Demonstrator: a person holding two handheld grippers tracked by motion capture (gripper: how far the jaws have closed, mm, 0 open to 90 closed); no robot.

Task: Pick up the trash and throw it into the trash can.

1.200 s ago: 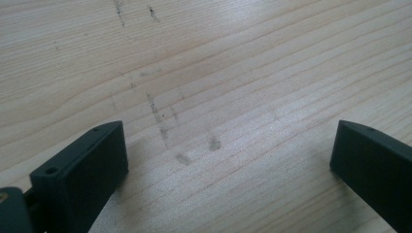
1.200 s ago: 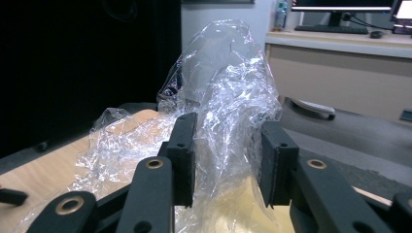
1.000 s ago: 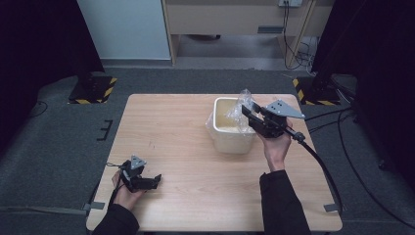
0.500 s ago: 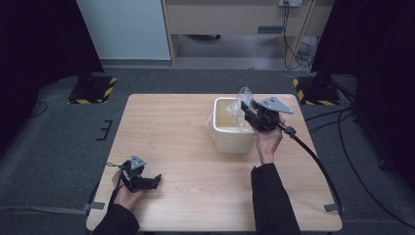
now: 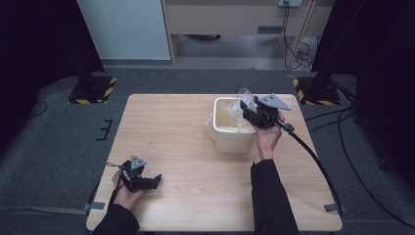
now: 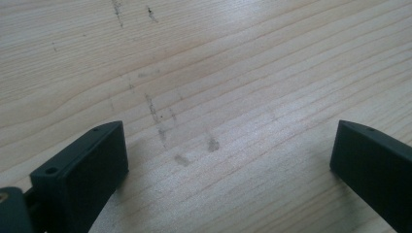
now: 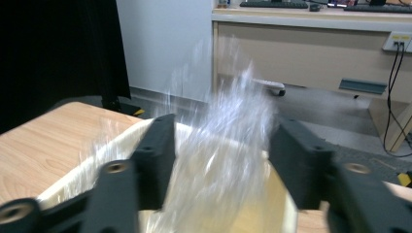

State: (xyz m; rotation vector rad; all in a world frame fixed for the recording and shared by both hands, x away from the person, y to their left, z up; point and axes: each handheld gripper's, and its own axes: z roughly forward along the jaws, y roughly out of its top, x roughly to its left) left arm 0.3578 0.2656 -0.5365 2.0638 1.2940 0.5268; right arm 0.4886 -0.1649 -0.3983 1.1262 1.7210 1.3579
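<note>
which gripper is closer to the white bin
Right. The right gripper is over the bin's rim, jaws around clear plastic. The left gripper sits far off by the table's near-left edge.

From my high view I see a light wooden table [image 5: 171, 127] standing on grey carpet [image 5: 58, 142]. Black stands with yellow-and-black hazard-striped bases [image 5: 93, 90] sit at the far left and far right corners. Beyond the table is a pale wall panel [image 5: 122, 27] and a beige desk [image 5: 235, 17], with cables [image 5: 293, 34] hanging down by it. Dark curtains [image 5: 34, 44] close in both sides. The light is even and soft.
</note>
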